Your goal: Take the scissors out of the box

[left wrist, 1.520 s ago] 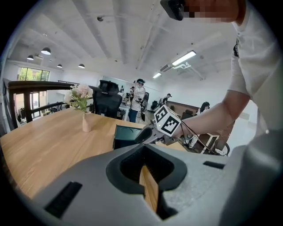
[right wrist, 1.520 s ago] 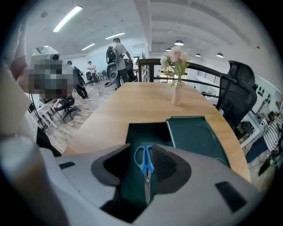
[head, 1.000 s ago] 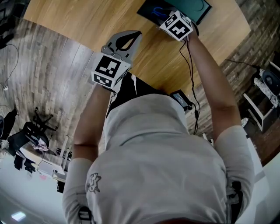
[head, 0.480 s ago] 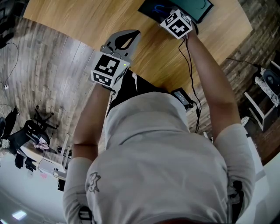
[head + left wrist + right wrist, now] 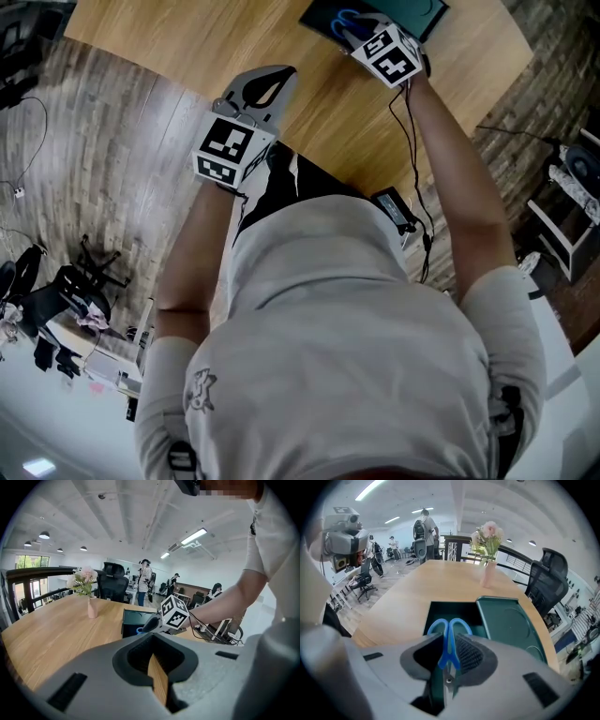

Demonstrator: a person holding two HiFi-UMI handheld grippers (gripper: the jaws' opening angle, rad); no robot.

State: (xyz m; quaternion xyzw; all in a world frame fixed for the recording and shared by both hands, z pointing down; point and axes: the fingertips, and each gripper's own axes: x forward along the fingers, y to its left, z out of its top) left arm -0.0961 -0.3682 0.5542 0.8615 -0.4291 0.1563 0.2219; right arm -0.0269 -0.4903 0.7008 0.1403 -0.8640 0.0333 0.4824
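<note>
Blue-handled scissors [image 5: 449, 634] stand between the jaws of my right gripper [image 5: 449, 657], handles pointing away over the open dark green box [image 5: 454, 607]. Those jaws have just been closing and now press on the scissors at the handle necks, the pivot screw showing just below. From the head view the right gripper [image 5: 361, 33] hangs over the box [image 5: 323, 21] at the table's far side, with the blue scissors [image 5: 347, 19] showing beside it. My left gripper [image 5: 281, 75] hovers over the table nearer the front edge, shut and empty. In the left gripper view, the left gripper [image 5: 157, 679] faces the right gripper [image 5: 154, 623].
The box's green lid [image 5: 511, 630] lies right of it on the wooden table [image 5: 187, 37]. A pink vase of flowers [image 5: 487, 571] stands beyond the box. A black device [image 5: 394, 211] with cables sits at the table's near edge. Office chairs and people are in the background.
The right gripper has lifted slightly, and the blue scissor handles now show above the box beside it. The left gripper has shifted a little over the table.
</note>
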